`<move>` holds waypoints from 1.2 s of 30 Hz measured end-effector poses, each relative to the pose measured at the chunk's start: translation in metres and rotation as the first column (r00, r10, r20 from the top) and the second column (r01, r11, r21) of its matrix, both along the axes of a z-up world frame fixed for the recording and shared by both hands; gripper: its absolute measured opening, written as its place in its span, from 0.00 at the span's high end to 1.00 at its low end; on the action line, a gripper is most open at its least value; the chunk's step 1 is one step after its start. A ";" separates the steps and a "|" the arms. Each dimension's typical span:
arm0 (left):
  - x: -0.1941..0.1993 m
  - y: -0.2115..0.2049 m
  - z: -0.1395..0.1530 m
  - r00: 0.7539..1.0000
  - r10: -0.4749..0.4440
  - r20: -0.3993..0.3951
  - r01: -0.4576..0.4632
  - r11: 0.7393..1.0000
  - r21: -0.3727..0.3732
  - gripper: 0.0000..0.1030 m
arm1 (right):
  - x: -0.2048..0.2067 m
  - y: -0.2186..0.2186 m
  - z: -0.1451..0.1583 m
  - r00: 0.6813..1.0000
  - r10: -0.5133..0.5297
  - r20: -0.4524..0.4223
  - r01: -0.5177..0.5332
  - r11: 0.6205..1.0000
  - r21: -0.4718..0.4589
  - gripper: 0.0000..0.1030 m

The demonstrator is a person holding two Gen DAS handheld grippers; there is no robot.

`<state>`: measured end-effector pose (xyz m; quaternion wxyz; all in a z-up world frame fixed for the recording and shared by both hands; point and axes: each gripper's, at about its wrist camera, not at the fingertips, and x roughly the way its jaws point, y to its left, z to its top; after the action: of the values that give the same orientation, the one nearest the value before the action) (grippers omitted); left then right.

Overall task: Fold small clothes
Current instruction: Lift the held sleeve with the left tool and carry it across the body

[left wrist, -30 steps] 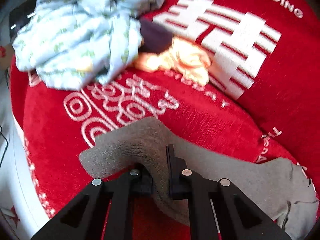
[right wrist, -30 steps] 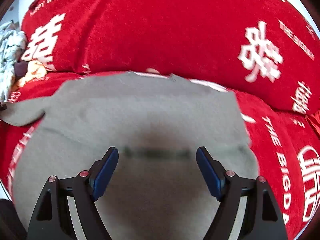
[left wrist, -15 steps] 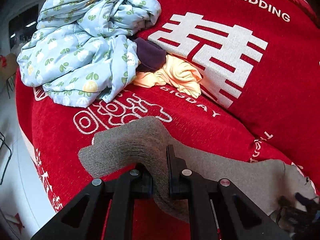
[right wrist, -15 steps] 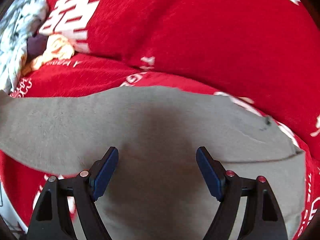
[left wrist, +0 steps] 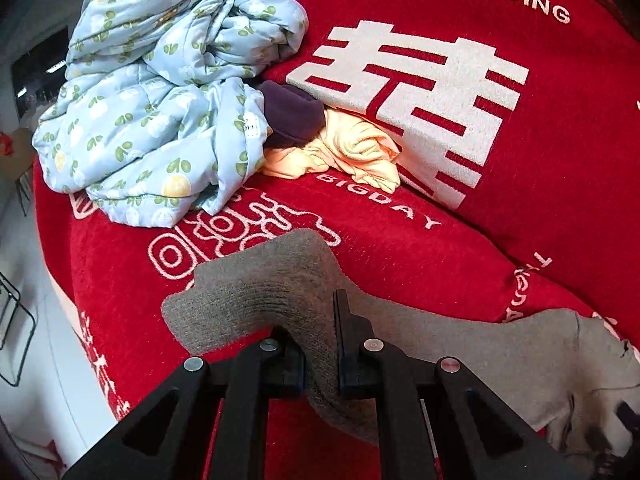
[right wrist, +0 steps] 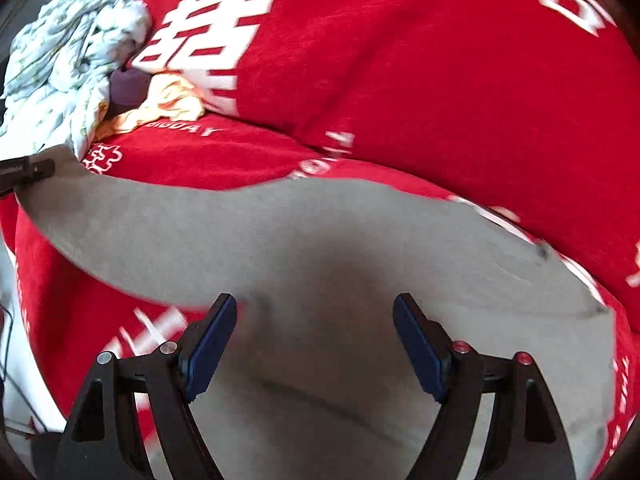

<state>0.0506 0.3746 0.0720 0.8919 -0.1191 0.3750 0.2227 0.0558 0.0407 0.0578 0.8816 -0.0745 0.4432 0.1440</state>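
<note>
The grey knit garment (left wrist: 460, 344) lies on the red sofa cover (left wrist: 400, 248), its near edge cut off below both views and its far right end blurred. It is plain, ribbed and stretched long from left to right. The left tongs (left wrist: 320, 344) are clenched on its raised left end. The right tongs (right wrist: 316, 336) hang released above its middle. Behind lie a blue floral quilt (left wrist: 160, 100), a purple cloth (left wrist: 294, 114) and a yellow garment (left wrist: 352, 152).
</note>
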 end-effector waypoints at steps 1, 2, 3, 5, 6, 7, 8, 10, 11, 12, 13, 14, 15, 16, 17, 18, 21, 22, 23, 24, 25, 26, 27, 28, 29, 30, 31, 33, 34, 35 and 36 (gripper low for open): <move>0.001 0.000 0.000 1.000 0.000 -0.004 0.000 1.000 0.003 0.88 | -0.005 -0.015 0.000 1.000 -0.019 0.000 0.019 1.000 0.005 0.19; 0.002 -0.002 0.000 1.000 -0.002 -0.007 0.002 1.000 0.004 0.88 | -0.011 -0.034 -0.001 0.999 -0.045 -0.003 0.045 0.999 0.006 0.19; 0.002 -0.004 0.001 1.000 -0.002 -0.009 0.002 1.000 0.008 0.88 | -0.014 -0.047 -0.002 0.998 -0.066 -0.008 0.066 0.998 0.002 0.19; 0.003 -0.011 0.002 1.000 -0.003 -0.013 0.003 0.999 0.033 0.88 | -0.025 -0.075 -0.004 0.993 -0.116 -0.017 0.116 0.993 -0.002 0.19; 0.004 -0.014 0.003 1.000 -0.005 -0.014 0.006 0.999 0.042 0.88 | -0.030 -0.086 -0.006 0.991 -0.130 -0.021 0.130 0.992 0.002 0.19; 0.004 -0.018 0.004 1.000 -0.009 -0.016 0.010 0.999 0.050 0.88 | -0.034 -0.094 -0.009 0.989 -0.143 -0.028 0.143 0.990 0.005 0.19; 0.005 -0.023 0.006 1.000 -0.014 -0.018 0.015 0.998 0.056 0.88 | -0.040 -0.105 -0.013 0.986 -0.162 -0.030 0.162 0.987 -0.002 0.19; 0.006 -0.031 0.009 1.000 -0.024 -0.020 0.025 0.998 0.064 0.88 | -0.047 -0.117 -0.019 0.982 -0.185 -0.026 0.185 0.983 -0.019 0.19; 0.007 -0.036 0.010 0.999 -0.030 -0.022 0.032 0.997 0.071 0.88 | -0.049 -0.122 -0.022 0.981 -0.191 -0.029 0.190 0.981 -0.025 0.19; 0.008 -0.043 0.012 0.999 -0.040 -0.025 0.042 0.996 0.078 0.88 | -0.051 -0.127 -0.025 0.979 -0.200 -0.036 0.199 0.980 -0.030 0.19; 0.009 -0.048 0.014 0.998 -0.050 -0.027 0.052 0.995 0.082 0.88 | -0.052 -0.132 -0.026 0.977 -0.210 -0.038 0.209 0.978 -0.026 0.19; 0.011 -0.057 0.016 0.998 -0.062 -0.030 0.065 0.993 0.094 0.88 | -0.053 -0.135 -0.027 0.975 -0.217 -0.039 0.217 0.976 -0.016 0.19; 0.012 -0.063 0.018 0.997 -0.070 -0.031 0.073 0.992 0.100 0.88 | -0.054 -0.139 -0.026 0.974 -0.224 -0.040 0.224 0.975 -0.008 0.19; 0.013 -0.069 0.019 0.996 -0.079 -0.033 0.082 0.991 0.105 0.88 | -0.053 -0.142 -0.026 0.973 -0.230 -0.039 0.230 0.973 -0.005 0.19; 0.015 -0.078 0.021 0.995 -0.089 -0.036 0.093 0.989 0.112 0.88 | -0.054 -0.145 -0.025 0.971 -0.235 -0.033 0.235 0.972 -0.009 0.19; 0.016 -0.084 0.022 0.995 -0.094 -0.040 0.098 0.988 0.118 0.88 | -0.054 -0.148 -0.024 0.971 -0.237 -0.028 0.237 0.971 -0.014 0.19; 0.021 -0.101 0.024 0.992 -0.112 -0.052 0.118 0.985 0.123 0.88 | -0.055 -0.157 -0.022 0.971 -0.238 -0.026 0.238 0.971 -0.010 0.19; 0.023 -0.107 0.024 0.992 -0.116 -0.057 0.123 0.985 0.124 0.88 | -0.056 -0.161 -0.022 0.971 -0.239 -0.025 0.239 0.971 -0.009 0.19; 0.025 -0.114 0.025 0.991 -0.122 -0.063 0.129 0.984 0.124 0.88 | -0.057 -0.164 -0.022 0.970 -0.241 -0.026 0.241 0.971 -0.009 0.19; 0.026 -0.119 0.026 0.990 -0.127 -0.066 0.134 0.983 0.123 0.88 | -0.058 -0.168 -0.022 0.970 -0.243 -0.030 0.243 0.970 -0.006 0.19; 0.028 -0.126 0.027 0.989 -0.134 -0.070 0.142 0.982 0.122 0.88 | -0.060 -0.172 -0.023 0.969 -0.244 -0.035 0.244 0.970 -0.001 0.19; 0.030 -0.131 0.027 0.988 -0.139 -0.072 0.147 0.981 0.122 0.88 | -0.062 -0.177 -0.024 0.969 -0.245 -0.039 0.246 0.969 0.008 0.19; 0.031 -0.136 0.028 0.987 -0.145 -0.074 0.153 0.980 0.123 0.88 | -0.064 -0.179 -0.025 0.969 -0.244 -0.037 0.245 0.970 0.013 0.19; 0.032 -0.141 0.029 0.986 -0.151 -0.076 0.160 0.979 0.124 0.88 | -0.066 -0.181 -0.025 0.970 -0.242 -0.033 0.242 0.970 0.017 0.19; 0.034 -0.149 0.030 0.984 -0.160 -0.080 0.169 0.977 0.126 0.88 | -0.068 -0.182 -0.026 0.972 -0.235 -0.025 0.235 0.972 0.018 0.19; 0.035 -0.154 0.031 0.983 -0.166 -0.083 0.175 0.976 0.127 0.88 | -0.070 -0.182 -0.026 0.973 -0.230 -0.017 0.230 0.973 0.019 0.19; 0.035 -0.159 0.032 0.982 -0.171 -0.085 0.181 0.975 0.128 0.88 | -0.072 -0.182 -0.027 0.974 -0.226 -0.006 0.226 0.974 0.020 0.19; 0.037 -0.170 0.033 0.979 -0.181 -0.091 0.192 0.973 0.128 0.88 | -0.075 -0.181 -0.030 0.974 -0.227 0.010 0.227 0.974 0.017 0.19; 0.037 -0.175 0.034 0.978 -0.185 -0.096 0.197 0.972 0.126 0.88 | -0.075 -0.180 -0.030 0.974 -0.227 0.015 0.227 0.974 0.014 0.19; 0.038 -0.181 0.034 0.976 -0.191 -0.102 0.203 0.972 0.123 0.88 | -0.075 -0.180 -0.030 0.974 -0.228 0.015 0.228 0.974 0.014 0.19; 0.039 -0.187 0.035 0.975 -0.195 -0.108 0.207 0.971 0.122 0.88 | -0.075 -0.180 -0.029 0.974 -0.227 0.015 0.227 0.974 0.017 0.19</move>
<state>0.0895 0.1873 0.1067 0.8969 -0.0101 0.4117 0.1610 -0.0191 -0.1389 0.0285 0.8965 -0.0178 0.4404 0.0451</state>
